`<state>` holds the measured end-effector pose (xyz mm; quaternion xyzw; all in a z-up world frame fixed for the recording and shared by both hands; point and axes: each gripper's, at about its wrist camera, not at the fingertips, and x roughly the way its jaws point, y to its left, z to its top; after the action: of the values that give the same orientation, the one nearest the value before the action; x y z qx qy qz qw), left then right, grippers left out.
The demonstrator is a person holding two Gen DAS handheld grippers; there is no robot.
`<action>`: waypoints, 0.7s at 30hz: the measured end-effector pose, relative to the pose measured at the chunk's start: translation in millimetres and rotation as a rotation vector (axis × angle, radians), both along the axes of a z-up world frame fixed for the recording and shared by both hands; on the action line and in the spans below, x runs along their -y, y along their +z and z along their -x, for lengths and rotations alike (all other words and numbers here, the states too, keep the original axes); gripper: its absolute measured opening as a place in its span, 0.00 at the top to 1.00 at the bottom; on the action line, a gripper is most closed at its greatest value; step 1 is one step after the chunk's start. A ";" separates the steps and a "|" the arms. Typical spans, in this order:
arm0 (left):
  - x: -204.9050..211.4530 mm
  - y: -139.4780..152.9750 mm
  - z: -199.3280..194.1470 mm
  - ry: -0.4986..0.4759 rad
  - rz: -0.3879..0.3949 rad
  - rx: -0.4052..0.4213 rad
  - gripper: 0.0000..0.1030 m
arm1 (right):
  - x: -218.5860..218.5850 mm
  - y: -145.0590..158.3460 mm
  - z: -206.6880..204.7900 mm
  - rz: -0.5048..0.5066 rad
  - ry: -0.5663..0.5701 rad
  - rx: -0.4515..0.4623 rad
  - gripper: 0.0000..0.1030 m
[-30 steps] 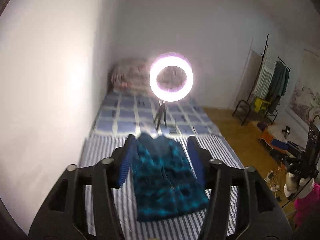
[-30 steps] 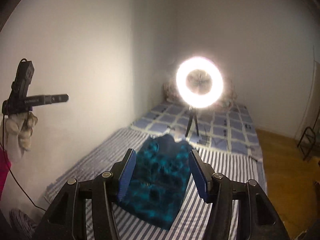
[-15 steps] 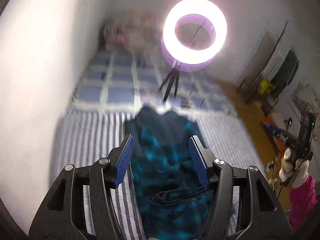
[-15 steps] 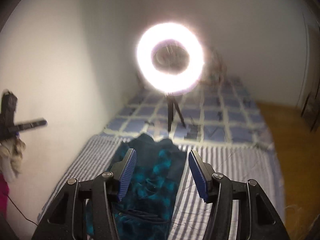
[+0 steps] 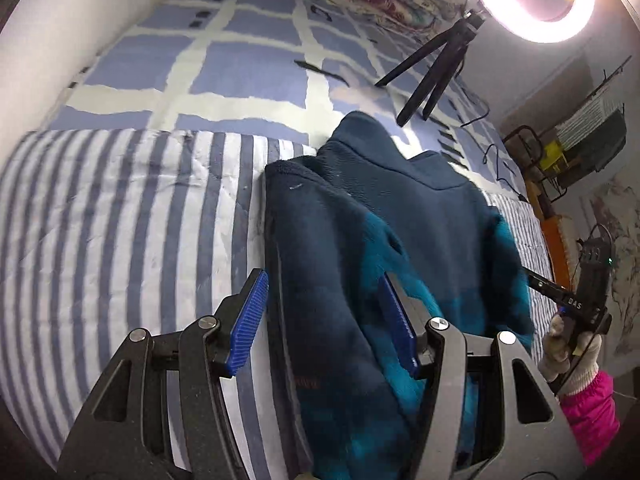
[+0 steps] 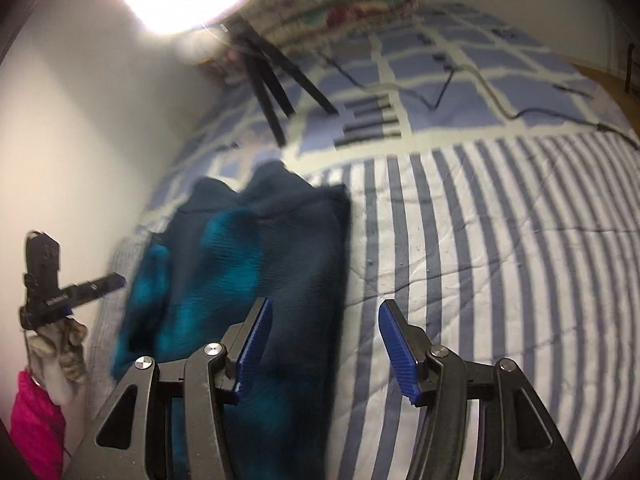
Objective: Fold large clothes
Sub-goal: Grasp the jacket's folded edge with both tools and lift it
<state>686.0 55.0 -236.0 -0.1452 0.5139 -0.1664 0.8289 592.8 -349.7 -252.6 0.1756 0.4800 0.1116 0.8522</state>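
Note:
A dark blue and teal fleece jacket (image 5: 384,240) lies folded lengthwise on the striped bedspread (image 5: 120,220). My left gripper (image 5: 324,320) is open, low over the jacket's left edge, which lies between the blue pads. In the right wrist view the jacket (image 6: 248,264) lies left of centre on the striped bedspread (image 6: 500,260). My right gripper (image 6: 326,348) is open over the jacket's right edge. Its left pad is above the fabric, its right pad above the bedspread. Neither gripper holds anything.
A lit ring light (image 5: 532,0) on a black tripod (image 5: 428,76) stands on the checked blue blanket (image 5: 240,64) just beyond the jacket's collar, with cables (image 6: 460,84) beside it. A white wall (image 6: 80,140) borders the bed. A clothes rack (image 5: 588,136) stands at the far right.
Both grippers have dropped from a high view of the room down close to the jacket, the left at its left edge and the right at its right edge. Both stay open.

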 end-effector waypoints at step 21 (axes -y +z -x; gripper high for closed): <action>49.4 1.1 -25.1 -0.048 -0.148 0.135 0.87 | -42.4 7.5 -56.4 0.091 0.018 0.120 0.96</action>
<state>711.1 5.6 -234.9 -0.0598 0.4712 -0.1571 0.8658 649.2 -307.2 -245.2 0.1254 0.4344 0.1077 0.8854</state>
